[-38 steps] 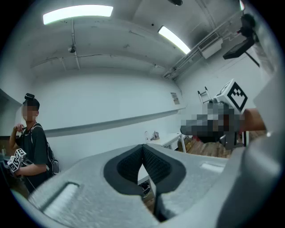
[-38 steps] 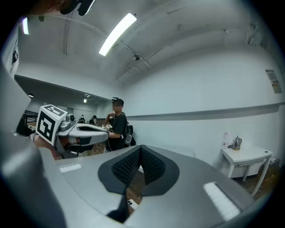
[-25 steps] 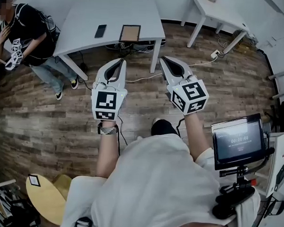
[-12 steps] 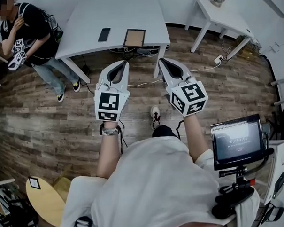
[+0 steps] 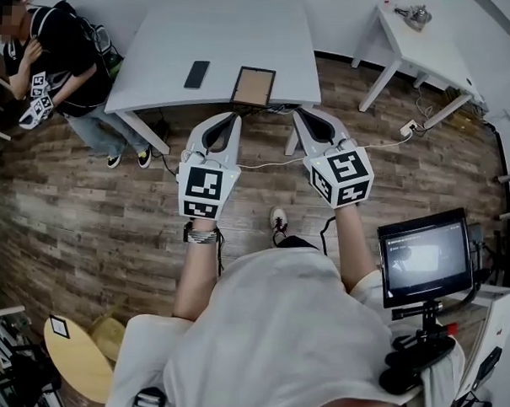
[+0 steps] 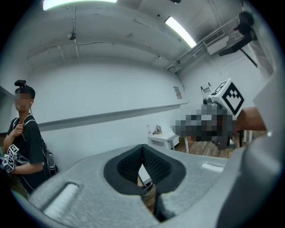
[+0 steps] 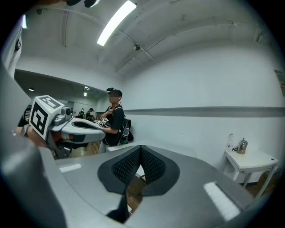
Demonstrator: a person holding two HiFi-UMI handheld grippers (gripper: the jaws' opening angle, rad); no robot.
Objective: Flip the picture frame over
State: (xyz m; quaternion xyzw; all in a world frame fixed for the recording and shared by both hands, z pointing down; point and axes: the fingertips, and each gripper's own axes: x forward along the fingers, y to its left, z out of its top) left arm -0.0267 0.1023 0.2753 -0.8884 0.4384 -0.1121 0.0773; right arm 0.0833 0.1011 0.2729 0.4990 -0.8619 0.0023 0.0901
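Two grippers hover over the wood floor [image 5: 86, 208] in the head view, left gripper [image 5: 232, 119] and right gripper [image 5: 302, 115] just short of the grey table [image 5: 246, 29], where the picture frame [image 5: 252, 87] lies flat beside a phone [image 5: 196, 74]. Left gripper view: jaws meet at the tips, nothing between. Right gripper view: likewise closed, empty.

Picture frame [image 5: 252, 87] and probable phone [image 5: 196, 74] on table [image 5: 237, 29]

The table [image 5: 246, 25] lies open beyond the picture frame [image 5: 252, 86]; a phone [image 5: 197, 74] sits left.
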